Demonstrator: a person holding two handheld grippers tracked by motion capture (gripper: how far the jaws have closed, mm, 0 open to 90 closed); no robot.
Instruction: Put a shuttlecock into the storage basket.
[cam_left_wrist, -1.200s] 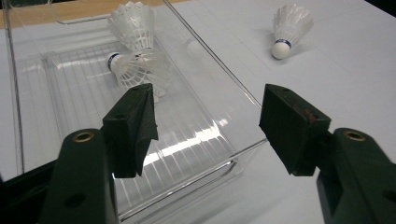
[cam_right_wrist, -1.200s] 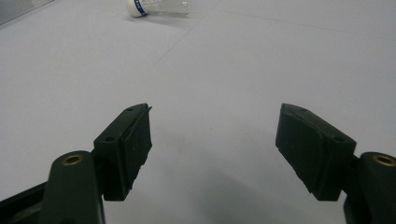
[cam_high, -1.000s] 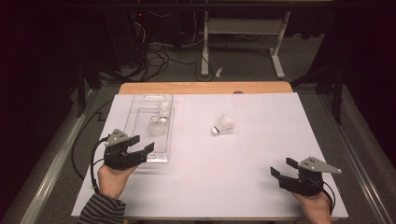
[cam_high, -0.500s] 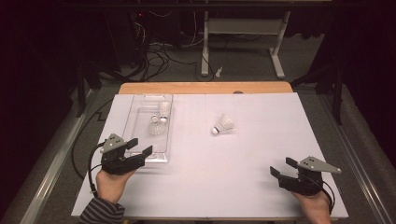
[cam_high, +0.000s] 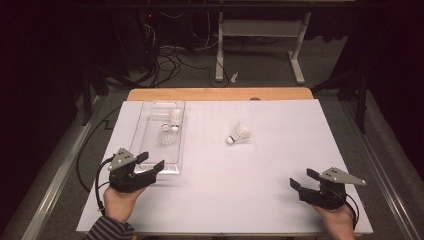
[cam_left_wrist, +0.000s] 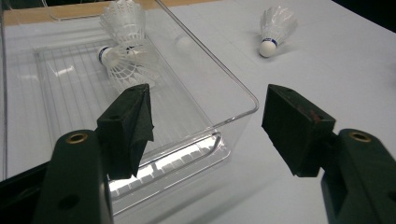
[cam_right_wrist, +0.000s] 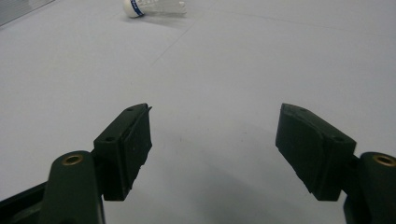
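The room is dark around the edges, with cables trailing over a grey carpeted floor and the white legs of a desk frame (cam_high: 257, 40) standing behind the table. The table (cam_high: 220, 94) itself has a pale wooden top, most of it covered by a smooth, matte white sheet (cam_high: 235, 175) with faint grid lines.

On the left half of the sheet sits a long rectangular tray (cam_high: 159, 137) of clear hard plastic, its walls thin and glossy, its corners rounded, its floor ribbed with fine parallel ridges that catch the light. Two white feathered shuttlecocks (cam_high: 169, 131) lie inside it toward the far end, close together and seemingly touching; one shows a blue band round its rounded cork head. A third shuttlecock (cam_high: 238, 134) lies on its side out on the bare sheet, well apart from the tray, its cork pointing toward the near left.

The left gripper (cam_high: 148, 163) is held just at the tray's near right corner, its black blocky jaws spread wide with nothing between them; in the left gripper view one jaw sits over the tray, the other outside its wall. The right gripper (cam_high: 303, 179) rests low near the sheet's near right corner, jaws likewise spread and empty, far from the loose shuttlecock
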